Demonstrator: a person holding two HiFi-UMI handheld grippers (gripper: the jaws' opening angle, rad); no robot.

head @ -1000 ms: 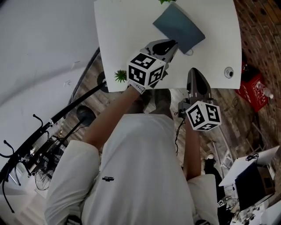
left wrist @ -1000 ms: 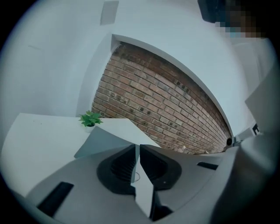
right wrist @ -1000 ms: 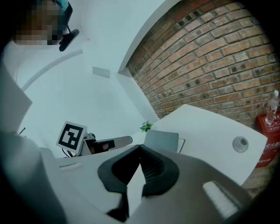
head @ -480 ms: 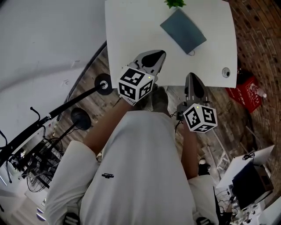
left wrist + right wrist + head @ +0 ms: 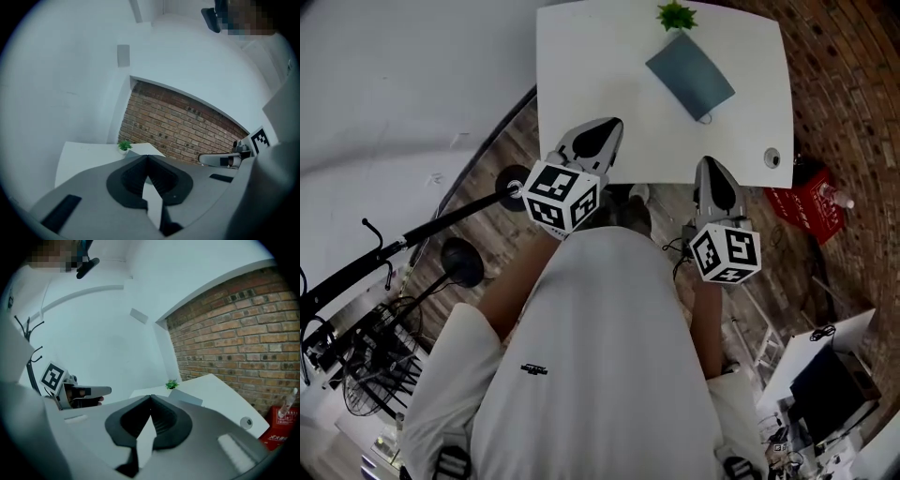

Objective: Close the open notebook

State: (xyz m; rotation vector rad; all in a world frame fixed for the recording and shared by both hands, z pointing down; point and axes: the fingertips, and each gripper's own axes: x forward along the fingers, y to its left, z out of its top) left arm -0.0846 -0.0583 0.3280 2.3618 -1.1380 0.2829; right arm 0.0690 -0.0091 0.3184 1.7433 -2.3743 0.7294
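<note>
closed notebook (image 5: 691,77) (grey), white table (image 5: 591,84), plant (image 5: 676,15)

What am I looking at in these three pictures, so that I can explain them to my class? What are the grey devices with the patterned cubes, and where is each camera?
There is no robot here. A person holds a two-jaw tool in each hand, the left gripper and the right gripper. Each carries a marker cube.

The top-down picture comes from a camera on the person's head. The other two come from cameras riding on each gripper and looking along its jaws.

On the white table lie a blue-grey notebook, closed, a small green plant and a small round fitting.

Both grippers have their jaws together and hold nothing. They are near the table's front edge.
</note>
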